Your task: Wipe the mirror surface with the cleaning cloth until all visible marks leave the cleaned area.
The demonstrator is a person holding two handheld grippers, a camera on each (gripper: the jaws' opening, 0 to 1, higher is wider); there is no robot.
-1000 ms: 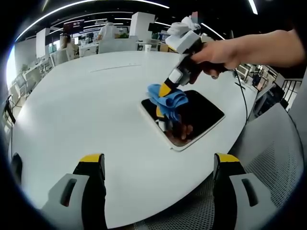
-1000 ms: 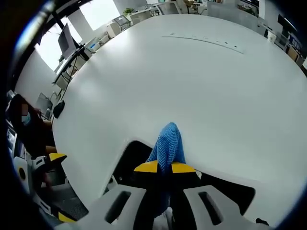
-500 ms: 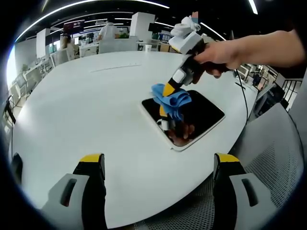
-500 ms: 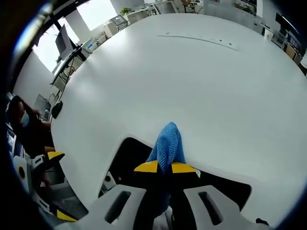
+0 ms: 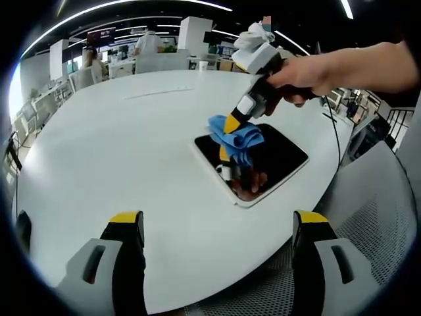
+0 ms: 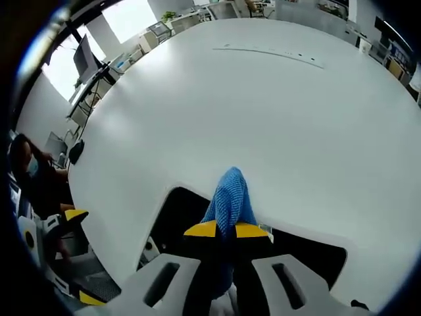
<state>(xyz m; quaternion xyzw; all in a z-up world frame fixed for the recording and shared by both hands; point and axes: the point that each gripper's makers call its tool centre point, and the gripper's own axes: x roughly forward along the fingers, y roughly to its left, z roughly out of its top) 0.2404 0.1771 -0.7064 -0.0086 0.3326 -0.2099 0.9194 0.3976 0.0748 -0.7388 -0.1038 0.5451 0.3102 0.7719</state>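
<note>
I see my right claw [image 6: 225,230] clenched on the blue cleaning cloth [image 6: 229,197], its 2 yellow tips pinching the fabric with no gap. In the left gripper view that claw [image 5: 227,125], held in a hand [image 5: 304,76], presses the cloth [image 5: 237,137] onto the dark mirror [image 5: 276,155]. The mirror lies flat on the round white bench [image 5: 118,145], near its edge, and the cloth sits on the mirror's far left part. My left claw [image 5: 218,220] is released, jaws wide apart, hanging over the bench edge short of the mirror
</note>
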